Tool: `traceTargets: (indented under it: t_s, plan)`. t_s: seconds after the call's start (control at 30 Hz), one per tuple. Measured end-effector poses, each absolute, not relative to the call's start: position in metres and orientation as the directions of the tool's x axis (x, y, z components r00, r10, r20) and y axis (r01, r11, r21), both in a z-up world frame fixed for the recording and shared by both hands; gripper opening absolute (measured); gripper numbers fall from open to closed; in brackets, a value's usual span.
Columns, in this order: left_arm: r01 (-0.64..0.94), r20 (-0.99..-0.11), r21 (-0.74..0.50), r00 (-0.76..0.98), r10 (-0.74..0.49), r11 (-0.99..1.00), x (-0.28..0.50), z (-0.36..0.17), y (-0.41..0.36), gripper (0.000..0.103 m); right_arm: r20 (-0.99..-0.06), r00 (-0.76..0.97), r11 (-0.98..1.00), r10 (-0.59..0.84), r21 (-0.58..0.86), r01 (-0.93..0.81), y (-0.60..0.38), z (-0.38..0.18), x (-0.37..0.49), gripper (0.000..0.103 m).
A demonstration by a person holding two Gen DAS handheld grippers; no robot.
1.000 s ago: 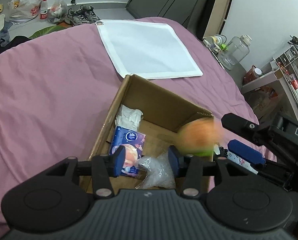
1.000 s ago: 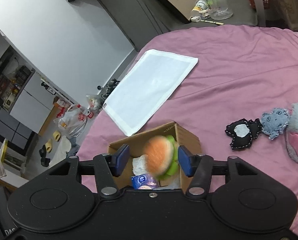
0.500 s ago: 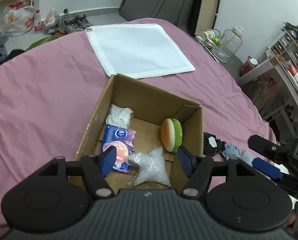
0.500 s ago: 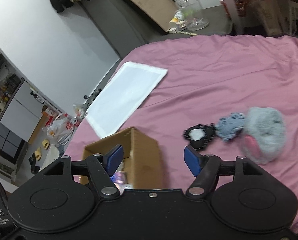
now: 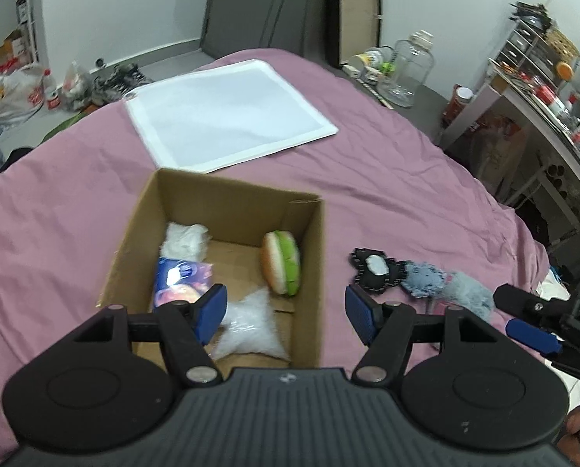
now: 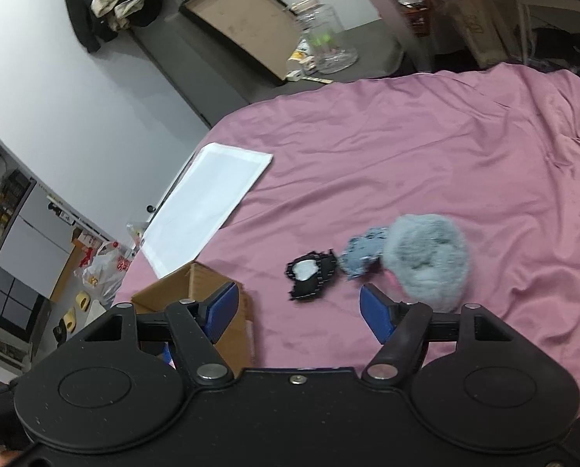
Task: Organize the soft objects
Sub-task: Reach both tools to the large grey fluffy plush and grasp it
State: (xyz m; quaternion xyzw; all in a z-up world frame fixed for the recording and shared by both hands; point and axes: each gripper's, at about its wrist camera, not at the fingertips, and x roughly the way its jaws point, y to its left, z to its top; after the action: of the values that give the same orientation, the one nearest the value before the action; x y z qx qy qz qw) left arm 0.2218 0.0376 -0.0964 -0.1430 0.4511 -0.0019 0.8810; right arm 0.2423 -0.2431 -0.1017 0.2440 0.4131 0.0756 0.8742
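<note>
Left wrist view: burger plush [image 5: 281, 263], star pillow [image 5: 251, 325], tissue pack [image 5: 182, 280] and white wad [image 5: 184, 238] already in cardboard box [image 5: 231, 198], under gaping left tongs [image 5: 286, 311]. Black patch [image 6: 309, 275], blue patch [image 6: 361, 251], grey fluffy toy [image 6: 426, 258] left on bedspread [image 6: 445, 155], just ahead of right tongs [image 6: 303, 311], spread wide, empty.

A plush burger [image 5: 281, 268] stands on edge inside the cardboard box [image 5: 227, 198], beneath the gaping left tool [image 5: 286, 313].

Both wrist views look down across the bed [image 5: 406, 179], sharing the cardboard box [image 5: 313, 272].
</note>
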Motion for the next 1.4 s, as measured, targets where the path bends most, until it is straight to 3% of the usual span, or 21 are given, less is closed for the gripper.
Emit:
traceTargets:
  t_s: [0.57, 0.87, 1.4]
  plan:
    - [-0.039, -0.784, -0.186, 0.608, -0.125, 0.982, 0.242, -0.084, -0.037, 0.066, -0.665, 0.675, 0.8, 0.32, 0.571, 0.183, -0.324, -0.133, 0.249, 0.07]
    - [-0.013, -0.788, -0.193, 0.598, -0.147, 0.981, 0.257, -0.093, -0.075, 0.066, -0.698, 0.646, 0.755, 0.308, 0.593, 0.28, -0.347, -0.165, 0.261, 0.069]
    - [0.034, -0.815, -0.232, 0.539, -0.213, 0.972, 0.281, -0.132, -0.131, 0.061, -0.706, 0.567, 0.657, 0.425, 0.671, 0.342, -0.368, -0.209, 0.277, 0.051]
